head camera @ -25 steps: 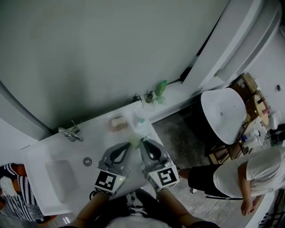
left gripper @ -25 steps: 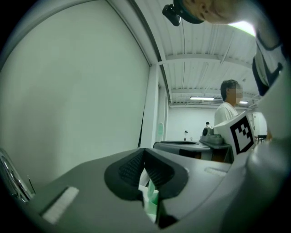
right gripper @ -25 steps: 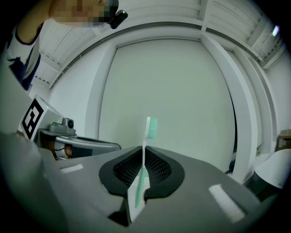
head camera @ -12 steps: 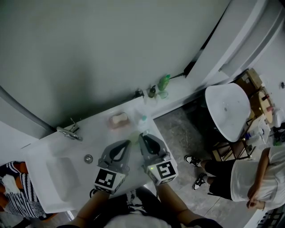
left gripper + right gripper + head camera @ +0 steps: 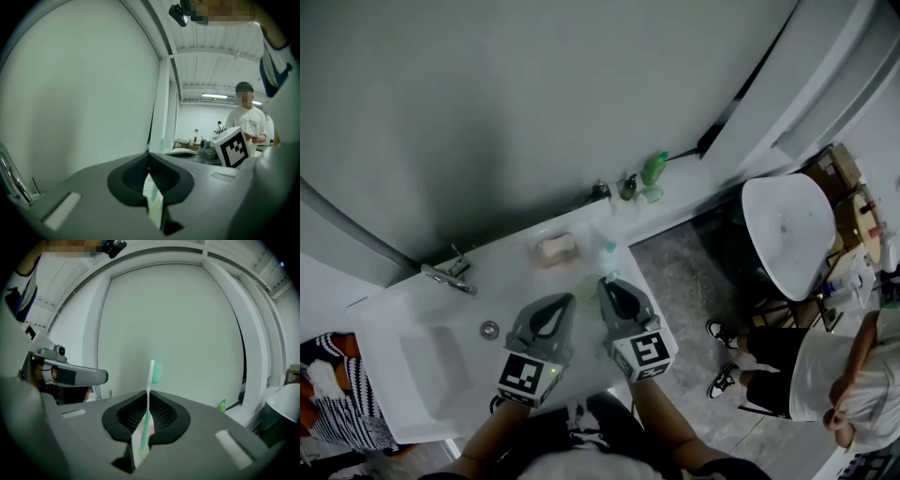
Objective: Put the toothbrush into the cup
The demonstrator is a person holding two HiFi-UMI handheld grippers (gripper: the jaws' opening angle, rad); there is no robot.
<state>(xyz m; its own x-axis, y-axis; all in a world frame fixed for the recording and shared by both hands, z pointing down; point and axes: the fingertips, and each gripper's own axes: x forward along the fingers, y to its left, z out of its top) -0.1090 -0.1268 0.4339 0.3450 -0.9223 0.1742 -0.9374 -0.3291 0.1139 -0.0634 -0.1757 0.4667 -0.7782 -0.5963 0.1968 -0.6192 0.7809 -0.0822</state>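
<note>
The toothbrush (image 5: 145, 431) stands nearly upright at the centre of the right gripper view. Its teal bristle head points up, and its green-and-white handle is pinched where the right gripper (image 5: 148, 393) has its jaws closed almost fully on it. In the head view the bristles show as a small teal fleck just above that gripper's tip, at mid-frame. A pale greenish blur (image 5: 585, 289) lies just left of that tip, between the two grippers, and is probably the cup, though it is too faint to be certain. The left gripper (image 5: 149, 155) has its jaws pressed together. A pale green-white strip shows in the slot behind its tips, and I cannot tell whether it is gripped or only seen through the gap. Judging from this, the brush is being carried to the cup. The handle's lower end should be lined up over the mouth, the brush kept upright, and the grip held until the handle is well inside. The soap dish (image 5: 555, 249) sits beyond, on the white countertop (image 5: 511, 281).
</note>
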